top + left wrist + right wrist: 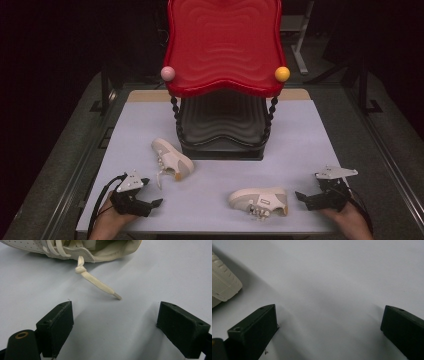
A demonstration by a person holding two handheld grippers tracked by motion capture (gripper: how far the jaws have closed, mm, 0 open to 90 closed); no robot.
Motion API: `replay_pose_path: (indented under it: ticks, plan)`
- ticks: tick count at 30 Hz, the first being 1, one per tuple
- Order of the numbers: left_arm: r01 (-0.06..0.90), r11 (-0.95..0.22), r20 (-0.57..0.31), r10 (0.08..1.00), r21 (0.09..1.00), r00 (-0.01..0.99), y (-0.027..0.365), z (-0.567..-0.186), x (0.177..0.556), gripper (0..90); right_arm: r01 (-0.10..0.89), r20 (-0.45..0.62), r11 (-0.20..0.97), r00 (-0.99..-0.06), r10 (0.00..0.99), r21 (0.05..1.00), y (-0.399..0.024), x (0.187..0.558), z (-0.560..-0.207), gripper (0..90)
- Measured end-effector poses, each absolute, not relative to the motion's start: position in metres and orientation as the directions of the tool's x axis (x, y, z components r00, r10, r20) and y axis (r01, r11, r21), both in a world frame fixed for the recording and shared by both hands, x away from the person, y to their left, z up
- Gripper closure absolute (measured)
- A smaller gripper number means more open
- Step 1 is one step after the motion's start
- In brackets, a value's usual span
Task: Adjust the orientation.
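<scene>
Left tongs [159, 202] rest on the desk [300, 150], jaws wide apart, nothing between them; a loose lace end [100, 285] lies just ahead. Left shoe [172, 159] lies near the red two-tier stand [225, 45]. Right tongs [298, 196] are also spread and empty, just beside the right shoe [260, 200].

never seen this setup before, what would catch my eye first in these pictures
The big red tray topping a two-tier stand at the far middle of the table, with a pink ball and a yellow ball at its front corners. Then two pale shoes on the table: one left of the stand's base, one near the front edge. An open gripper sits at each front corner, left and right.
</scene>
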State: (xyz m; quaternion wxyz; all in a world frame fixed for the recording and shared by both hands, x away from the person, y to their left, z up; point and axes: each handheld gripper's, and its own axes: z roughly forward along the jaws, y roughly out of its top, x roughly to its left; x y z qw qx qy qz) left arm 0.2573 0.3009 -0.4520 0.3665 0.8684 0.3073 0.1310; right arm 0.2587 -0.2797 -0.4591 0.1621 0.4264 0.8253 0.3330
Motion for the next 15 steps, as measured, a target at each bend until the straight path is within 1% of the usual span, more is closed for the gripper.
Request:
replay_pose_path:
  ticks: [5, 6, 9, 11, 12, 13, 14, 15]
  plan:
    - [0.441, -0.541, 0.0, 0.633, 0.716, 0.774, 0.301, -0.451, 0.258, 14.3, 0.596, 0.016, 0.415, -0.584, 0.811, 0.688, -0.28, 0.259, -0.459, 0.0]
    - [0.449, -0.537, -0.002, 0.639, 0.714, 0.769, 0.302, -0.45, 0.258, 15.6, 0.596, 0.017, 0.415, -0.584, 0.812, 0.688, -0.28, 0.259, -0.459, 0.0]
    - [0.461, -0.533, -0.003, 0.652, 0.709, 0.758, 0.303, -0.447, 0.259, 24.9, 0.596, 0.017, 0.415, -0.584, 0.812, 0.688, -0.28, 0.259, -0.459, 0.0]
    - [0.464, -0.521, -0.004, 0.662, 0.716, 0.75, 0.305, -0.442, 0.259, 26.4, 0.597, 0.017, 0.414, -0.583, 0.812, 0.688, -0.28, 0.259, -0.459, 0.0]
    - [0.46, -0.52, 0.001, 0.664, 0.72, 0.748, 0.306, -0.439, 0.259, 32.5, 0.596, 0.017, 0.414, -0.583, 0.812, 0.688, -0.28, 0.259, -0.459, 0.0]
    - [0.458, -0.499, 0.004, 0.68, 0.736, 0.733, 0.308, -0.432, 0.259, 41.6, 0.597, 0.017, 0.414, -0.583, 0.812, 0.688, -0.28, 0.259, -0.459, 0.0]
    - [0.458, -0.499, 0.004, 0.68, 0.736, 0.733, 0.308, -0.432, 0.259, 45.8, 0.597, 0.017, 0.414, -0.583, 0.812, 0.688, -0.28, 0.259, -0.459, 0.0]
    - [0.457, -0.493, 0.009, 0.687, 0.741, 0.726, 0.31, -0.427, 0.26, 53.8, 0.596, 0.016, 0.414, -0.583, 0.812, 0.688, -0.28, 0.259, -0.459, 0.0]
